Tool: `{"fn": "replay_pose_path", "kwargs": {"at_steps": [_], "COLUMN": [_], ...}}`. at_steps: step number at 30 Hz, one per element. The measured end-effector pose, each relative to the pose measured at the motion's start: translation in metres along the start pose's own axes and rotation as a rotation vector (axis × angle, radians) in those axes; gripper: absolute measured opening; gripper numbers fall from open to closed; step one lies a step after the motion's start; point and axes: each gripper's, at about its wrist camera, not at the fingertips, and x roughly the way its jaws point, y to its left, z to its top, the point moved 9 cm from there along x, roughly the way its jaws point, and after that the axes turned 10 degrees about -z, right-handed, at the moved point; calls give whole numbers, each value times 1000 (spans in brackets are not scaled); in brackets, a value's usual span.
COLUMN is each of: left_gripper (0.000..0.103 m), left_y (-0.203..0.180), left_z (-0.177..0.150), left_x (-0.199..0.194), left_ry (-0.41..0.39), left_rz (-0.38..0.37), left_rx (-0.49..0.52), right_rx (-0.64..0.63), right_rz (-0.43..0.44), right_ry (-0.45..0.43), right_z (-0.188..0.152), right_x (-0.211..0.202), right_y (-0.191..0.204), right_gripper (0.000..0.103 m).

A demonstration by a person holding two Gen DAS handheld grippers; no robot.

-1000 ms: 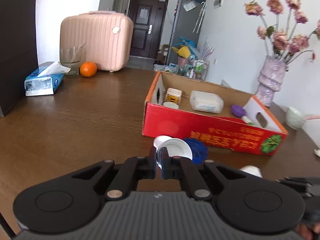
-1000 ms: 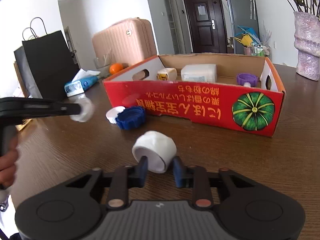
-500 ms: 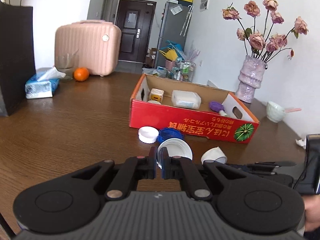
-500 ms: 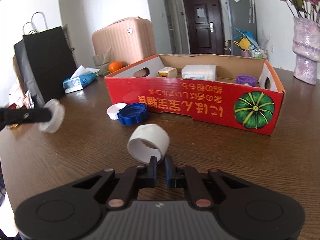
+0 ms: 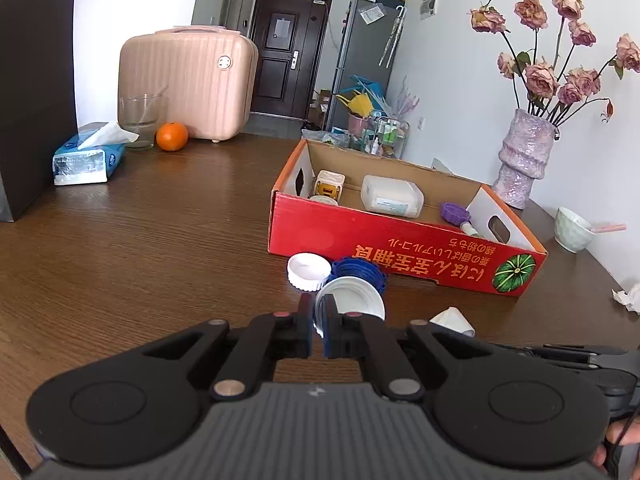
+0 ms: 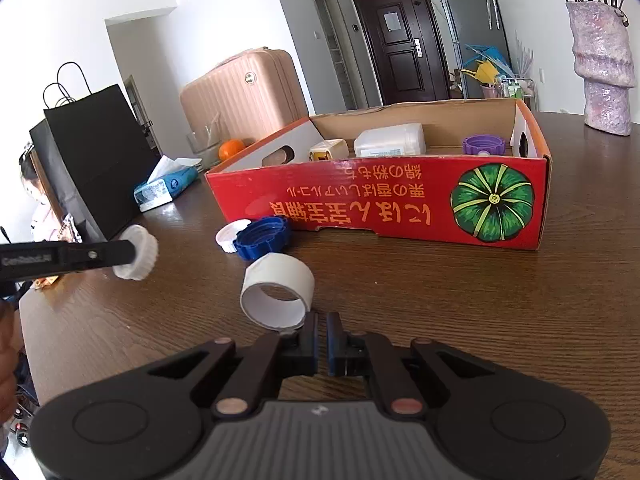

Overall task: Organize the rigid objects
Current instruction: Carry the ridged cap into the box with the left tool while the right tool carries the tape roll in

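Note:
My left gripper [image 5: 318, 324] is shut on the rim of a white ribbed lid [image 5: 352, 298] and holds it above the table; it also shows in the right wrist view [image 6: 136, 252]. My right gripper [image 6: 322, 326] is shut on the rim of a white plastic ring [image 6: 278, 290], lifted just off the table. A second white lid [image 5: 308, 271] and a blue lid [image 5: 360, 270] lie on the table against the front wall of the red cardboard box [image 5: 400, 248]. Inside the box are a yellow-white container [image 5: 328, 186], a white bottle [image 5: 392, 196] and a purple cap [image 5: 454, 213].
A wooden table [image 5: 140, 240] holds a tissue pack [image 5: 86, 156], a glass [image 5: 138, 120], an orange [image 5: 172, 136], a pink suitcase [image 5: 188, 84], a black bag [image 5: 36, 100], a flower vase [image 5: 522, 160], a small bowl [image 5: 572, 228] and crumpled paper [image 5: 628, 294].
My right gripper has shut on the white ring and raised it slightly. My left gripper has pulled back from the box and then moved closer, still holding the white lid.

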Motion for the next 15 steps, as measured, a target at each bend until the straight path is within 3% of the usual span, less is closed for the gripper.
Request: {"fn": "replay_pose_path", "kwargs": {"at_steps": [12,15], "left_gripper": [5,5], "left_y": [-1,0], "left_z": [4,7], "left_x": [14,6], "left_ry": [2,-18], "left_rz": [-7,-12], "left_rx": [-10,-18], "right_rx": [-11,-47], "right_rz": [15,-1], "right_ry": [-17,-73], "right_z": [1,6], "right_x": [-2,-8], "right_y": [3,12], "right_gripper": [5,18]}}
